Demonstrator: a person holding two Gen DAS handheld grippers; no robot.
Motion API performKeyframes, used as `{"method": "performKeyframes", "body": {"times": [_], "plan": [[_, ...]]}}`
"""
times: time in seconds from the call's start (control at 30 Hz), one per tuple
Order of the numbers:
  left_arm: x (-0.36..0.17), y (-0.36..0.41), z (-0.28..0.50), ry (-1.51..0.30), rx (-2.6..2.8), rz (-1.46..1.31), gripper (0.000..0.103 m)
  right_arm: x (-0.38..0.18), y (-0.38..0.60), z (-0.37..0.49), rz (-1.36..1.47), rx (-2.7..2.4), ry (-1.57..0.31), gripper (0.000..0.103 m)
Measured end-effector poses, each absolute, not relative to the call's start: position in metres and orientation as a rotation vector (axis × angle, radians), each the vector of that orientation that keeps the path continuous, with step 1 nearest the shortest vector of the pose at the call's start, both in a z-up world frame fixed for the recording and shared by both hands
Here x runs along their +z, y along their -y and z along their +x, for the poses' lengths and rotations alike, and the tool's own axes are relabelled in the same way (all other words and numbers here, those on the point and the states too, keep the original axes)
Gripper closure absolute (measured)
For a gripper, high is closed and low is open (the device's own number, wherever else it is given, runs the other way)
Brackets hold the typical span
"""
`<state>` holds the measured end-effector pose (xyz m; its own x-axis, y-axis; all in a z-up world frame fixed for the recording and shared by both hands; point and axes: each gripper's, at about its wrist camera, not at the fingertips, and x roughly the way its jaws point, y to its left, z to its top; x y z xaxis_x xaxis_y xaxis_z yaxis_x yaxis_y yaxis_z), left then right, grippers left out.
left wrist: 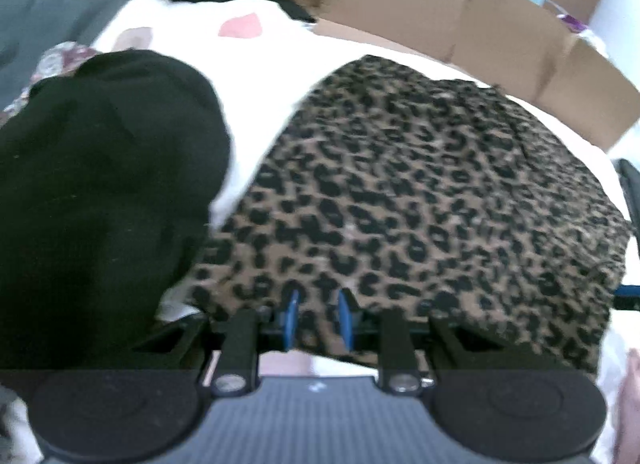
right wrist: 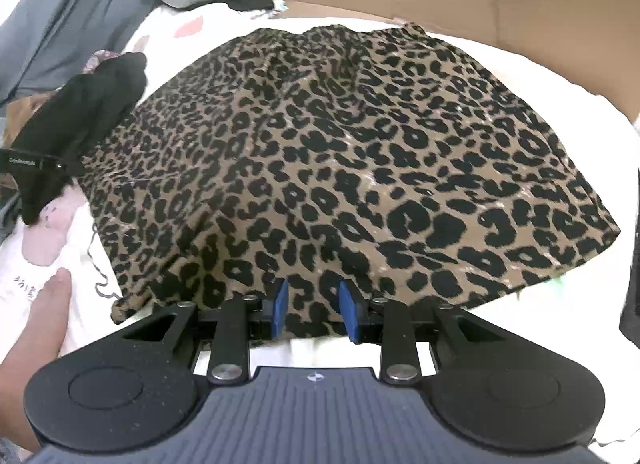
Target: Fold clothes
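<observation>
Risk: both grippers stand at the skirt's near hem with fabric between the pads but not clearly pinched, so a lift could slip, or catch one layer only and skew the fold. The skirt [right wrist: 340, 151] lies spread on the bed [right wrist: 500, 63], running from 6 toward 12 o'clock. The left gripper [left wrist: 318, 318] and right gripper [right wrist: 314, 310] are each part open, straddling its hem.

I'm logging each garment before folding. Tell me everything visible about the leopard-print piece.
The leopard-print garment looks like thin brown cloth with black spots. It lies spread, slightly rumpled, on the white bedding, flaring from a gathered far edge to a wide near hem. A black garment borders its left side. Each hand-held gripper's blue fingers straddle the near hem.
</observation>
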<state>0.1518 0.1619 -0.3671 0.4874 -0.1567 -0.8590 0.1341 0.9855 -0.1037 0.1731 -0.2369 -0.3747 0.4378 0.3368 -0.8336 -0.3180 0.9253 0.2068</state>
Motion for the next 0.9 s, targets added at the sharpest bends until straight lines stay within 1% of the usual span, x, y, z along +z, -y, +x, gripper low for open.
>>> {"method": "performKeyframes", "body": {"times": [0.17,0.27,0.3,0.4,0.47,0.53,0.9], "plan": [[-0.373,-0.178,0.157,-1.034,-0.115,-0.024,0.076,-0.381,0.238,0.174,0.008,0.37,-1.059,0.072],[-0.375,-0.185,0.157,-1.037,-0.092,-0.013,0.073,-0.383,0.237,0.173,0.001,0.368,-1.064,0.065],[-0.376,-0.187,0.157,-1.039,-0.084,-0.008,0.072,-0.383,0.236,0.173,0.0,0.369,-1.065,0.064],[-0.379,-0.193,0.157,-1.044,-0.058,-0.01,0.067,-0.384,0.234,0.174,-0.002,0.377,-1.067,0.064],[-0.382,-0.196,0.158,-1.047,-0.048,-0.018,0.061,-0.384,0.232,0.175,-0.006,0.381,-1.068,0.064],[-0.385,-0.2,0.159,-1.05,-0.043,-0.022,0.059,-0.384,0.23,0.175,-0.01,0.384,-1.07,0.063],[-0.398,-0.22,0.163,-1.043,-0.023,-0.07,0.062,-0.386,0.228,0.177,-0.017,0.389,-1.076,0.063]]}}
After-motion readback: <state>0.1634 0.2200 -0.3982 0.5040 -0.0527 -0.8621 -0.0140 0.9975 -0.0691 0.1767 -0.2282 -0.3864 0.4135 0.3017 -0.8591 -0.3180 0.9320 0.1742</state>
